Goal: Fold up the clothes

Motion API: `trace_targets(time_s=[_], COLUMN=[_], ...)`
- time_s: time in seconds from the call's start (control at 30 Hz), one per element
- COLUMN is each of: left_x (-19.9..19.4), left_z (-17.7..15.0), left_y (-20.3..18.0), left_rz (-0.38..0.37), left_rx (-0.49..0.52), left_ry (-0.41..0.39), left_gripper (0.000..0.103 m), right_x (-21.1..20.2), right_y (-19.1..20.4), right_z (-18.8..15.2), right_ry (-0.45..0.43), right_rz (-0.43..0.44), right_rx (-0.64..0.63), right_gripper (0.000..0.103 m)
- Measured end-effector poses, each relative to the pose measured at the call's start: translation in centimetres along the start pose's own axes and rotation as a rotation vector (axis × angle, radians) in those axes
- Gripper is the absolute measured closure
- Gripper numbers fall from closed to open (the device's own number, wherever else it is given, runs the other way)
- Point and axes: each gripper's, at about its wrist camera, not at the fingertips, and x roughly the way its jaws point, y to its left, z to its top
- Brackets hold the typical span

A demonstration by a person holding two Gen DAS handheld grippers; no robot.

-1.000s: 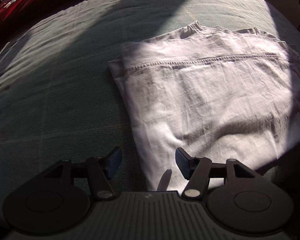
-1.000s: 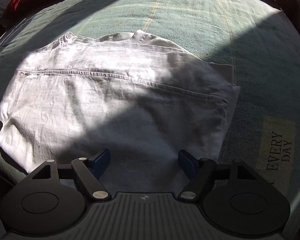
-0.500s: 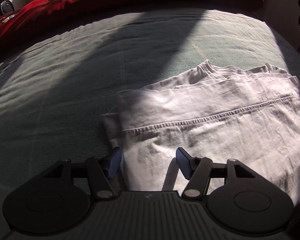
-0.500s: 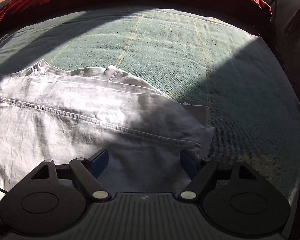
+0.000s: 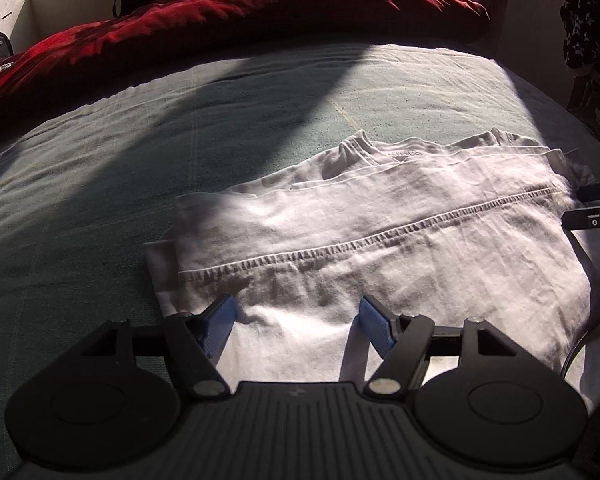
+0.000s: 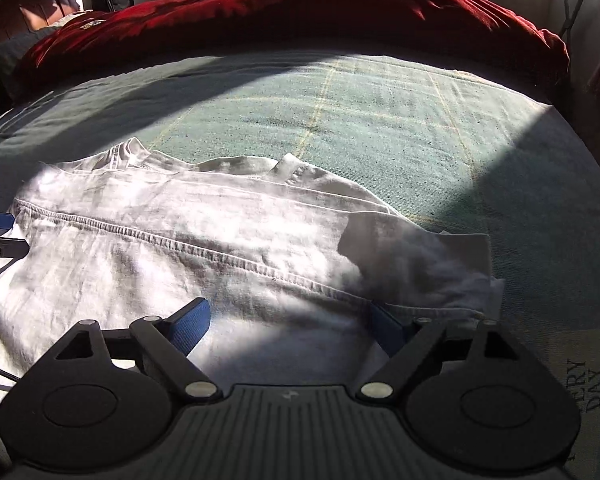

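A white T-shirt (image 5: pixel 380 232) lies folded across the green bedspread, its stitched hem running sideways and its collar at the far edge. My left gripper (image 5: pixel 296 326) hovers low over the shirt's left end; its jaws are opening, with flat cloth under them and nothing pinched. In the right wrist view the same T-shirt (image 6: pixel 204 240) fills the left half, a folded sleeve sticking out at its right end. My right gripper (image 6: pixel 290 326) is over that right end, jaws opening wide, its blue pads clear of the cloth. The other gripper's tip shows at each view's edge.
The green bedspread (image 6: pixel 380 120) stretches beyond the shirt, partly in shadow. A red duvet (image 5: pixel 260 20) is heaped along the far side of the bed. A printed patch with lettering (image 6: pixel 588 384) lies at the right. A dark patterned item (image 5: pixel 588 32) hangs at the far right.
Both grippers have tilted up and sunk toward the shirt's near part, so the hem now sits lower in view and the red duvet has come into sight. Both sets of jaws stand wider.
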Motion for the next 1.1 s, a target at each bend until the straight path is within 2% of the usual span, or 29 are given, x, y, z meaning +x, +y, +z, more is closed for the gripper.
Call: trace_targets(time_s=[0.17,0.33,0.5,0.6,0.67,1.1], left_x=[-1.6,-6.3,-9.2,-10.1,-9.9,-6.4], left_z=[-1.4,-3.1,-4.1,-5.1,-5.7,-7.7], left_y=[-1.6,-3.9,-6.1,-7.8,-8.7,-8.5], left_rz=[0.048,0.053,-0.005,-0.043,-0.037,0.025], left_rx=[0.088,0.147,0.104,0.098,0.08,-0.06], left_ry=[-0.137,-0.284,-0.274,-0.259,-0.243,-0.103], left_gripper=[0.033,0.033,0.033,0.032,0.032,0.032], right_x=[-1.1,-4.5,-9.0,-11.1,-11.9,-8.4], right_y=[-1.0,-0.6,0.6,1.4,1.7,2.6], right_z=[-1.5,-4.2,-6.5,-7.5,-8.1,-10.7], right_ry=[-0.096,-0.193,-0.232,-0.255,-0.276,-0.14], right_rz=[-0.012,-0.039,-0.012,0.0,-0.005,0.02], right_rx=[0.061,0.135,0.215,0.217,0.224,0.24], right_gripper=[0.012,0.012,0.009,0.009,0.006,0.006])
